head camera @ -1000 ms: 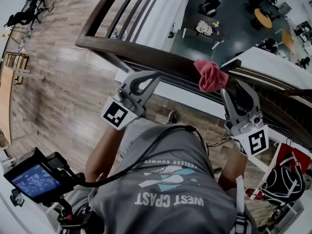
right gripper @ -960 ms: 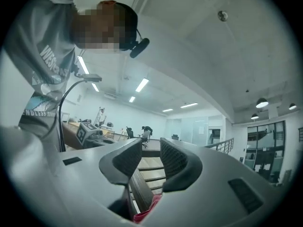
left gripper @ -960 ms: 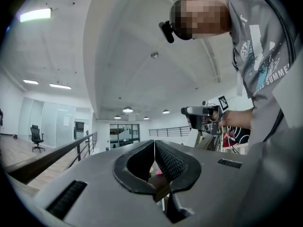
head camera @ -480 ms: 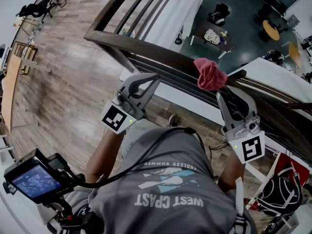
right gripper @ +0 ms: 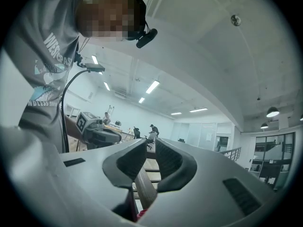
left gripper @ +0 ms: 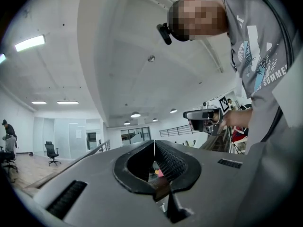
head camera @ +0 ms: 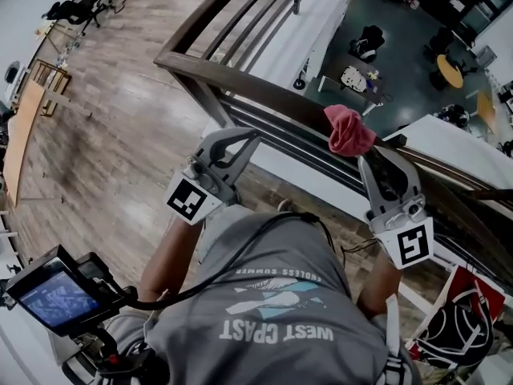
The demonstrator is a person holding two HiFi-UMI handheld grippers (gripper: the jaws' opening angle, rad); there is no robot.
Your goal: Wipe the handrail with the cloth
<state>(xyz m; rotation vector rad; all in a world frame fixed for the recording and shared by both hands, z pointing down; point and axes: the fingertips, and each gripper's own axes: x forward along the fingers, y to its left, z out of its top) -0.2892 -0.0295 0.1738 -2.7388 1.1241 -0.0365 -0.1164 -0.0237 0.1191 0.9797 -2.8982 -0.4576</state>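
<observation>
Wooden handrail [head camera: 240,83] carries the cloth [head camera: 349,131] just beside the slightly parted right gripper [head camera: 378,156]; left gripper [head camera: 253,135] closed.

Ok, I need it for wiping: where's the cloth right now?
Head view: the pink cloth hangs over the handrail, right of centre, just beyond the right gripper.

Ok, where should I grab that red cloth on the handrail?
Pinch the cloth at its bunched hump atop the handrail, coming from your side with the right gripper, the nearer one. Its folds stand proud of the rail, so jaws likely get purchase.
</observation>
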